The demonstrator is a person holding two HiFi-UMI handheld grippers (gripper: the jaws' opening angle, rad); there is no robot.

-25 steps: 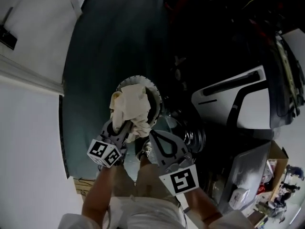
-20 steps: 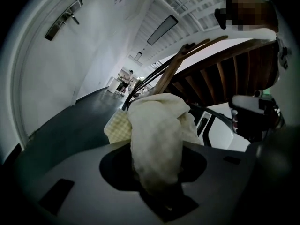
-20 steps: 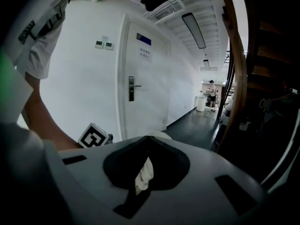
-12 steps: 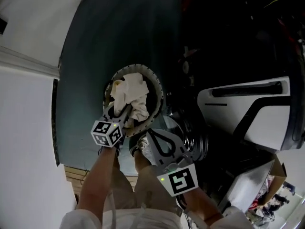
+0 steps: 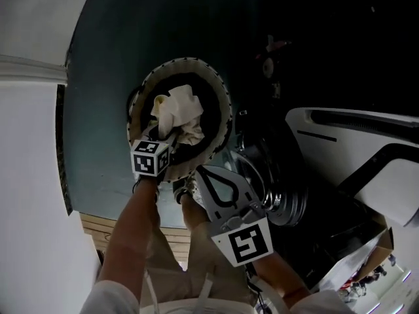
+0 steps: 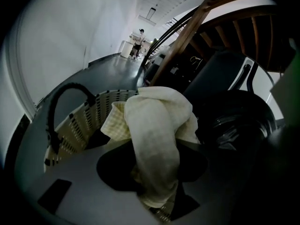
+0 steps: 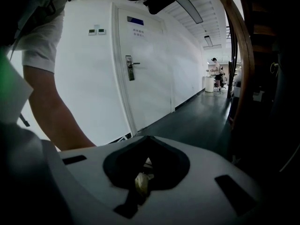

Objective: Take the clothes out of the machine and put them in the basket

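The left tongs (image 5: 171,136) pinched a cream cloth (image 5: 177,110) that bunched up over the round slotted basket (image 5: 223,110), while the right tongs (image 5: 200,172) hung pressed together just beside its rim.

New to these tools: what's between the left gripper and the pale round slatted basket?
A crumpled cream cloth, clamped in the left gripper and hanging over the pale slatted basket; the left gripper view shows it best.

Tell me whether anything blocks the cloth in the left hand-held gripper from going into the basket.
Nothing visible does. The cream cloth hangs from the left hand-held gripper right above the open basket, inside its rim as the head view shows. The basket's black handle arches off to one side, clear of the cloth.
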